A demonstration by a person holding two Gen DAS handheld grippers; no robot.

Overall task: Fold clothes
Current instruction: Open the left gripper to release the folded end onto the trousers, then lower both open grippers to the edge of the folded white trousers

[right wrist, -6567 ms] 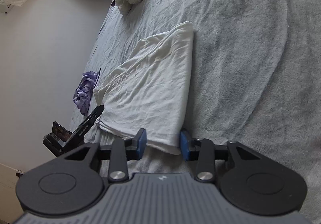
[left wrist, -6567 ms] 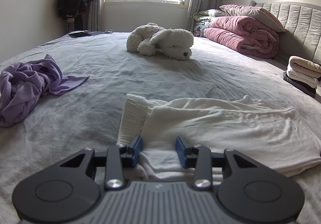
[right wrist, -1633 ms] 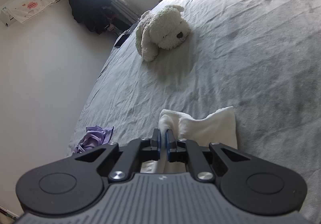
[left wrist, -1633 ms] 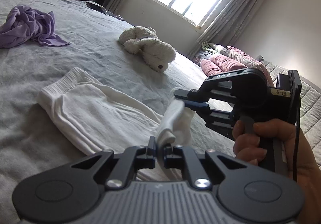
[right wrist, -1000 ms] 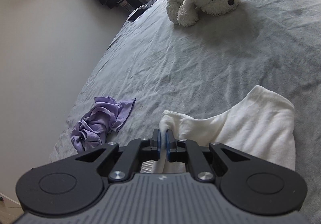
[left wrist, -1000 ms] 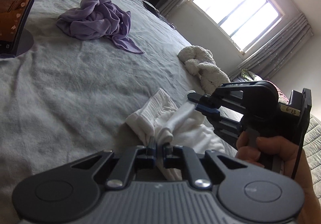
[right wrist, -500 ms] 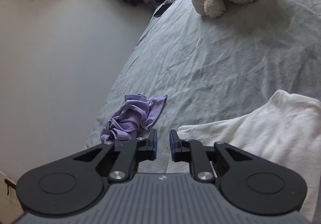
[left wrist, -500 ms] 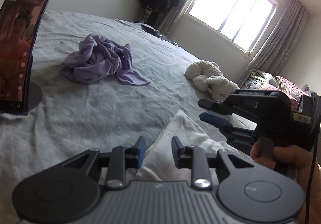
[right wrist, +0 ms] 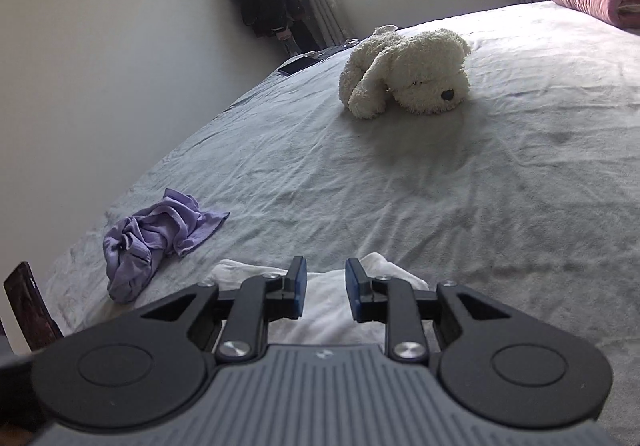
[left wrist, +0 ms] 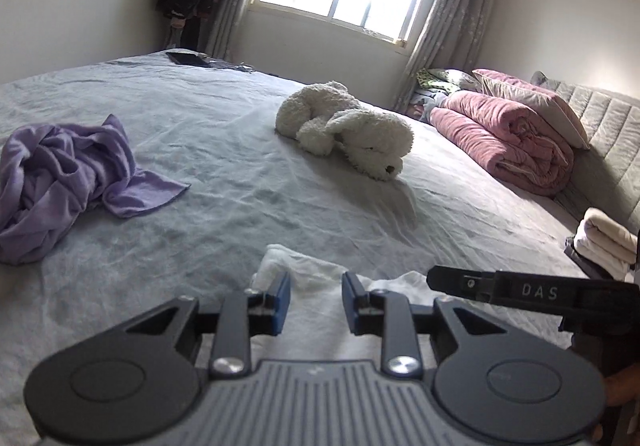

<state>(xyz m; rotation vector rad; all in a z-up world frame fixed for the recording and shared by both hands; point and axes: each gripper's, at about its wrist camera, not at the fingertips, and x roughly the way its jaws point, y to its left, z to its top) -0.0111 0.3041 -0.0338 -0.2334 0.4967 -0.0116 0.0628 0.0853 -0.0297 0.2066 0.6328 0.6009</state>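
Both claws stand partly spread and empty: the left gripper (left wrist: pixel 313 303) and right gripper (right wrist: pixel 326 293) hover over a white garment (left wrist: pixel 316 278) lying folded on the grey bed (left wrist: pixel 240 186); soft, light and limp, it is best pinched at a folded edge, near a crumpled purple garment (left wrist: pixel 60 174)

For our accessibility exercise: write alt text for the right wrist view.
Open black tongs with blue pads hover over a folded white fleece garment on a grey bed. A crumpled lilac garment lies left; a cream plush dog lies beyond.
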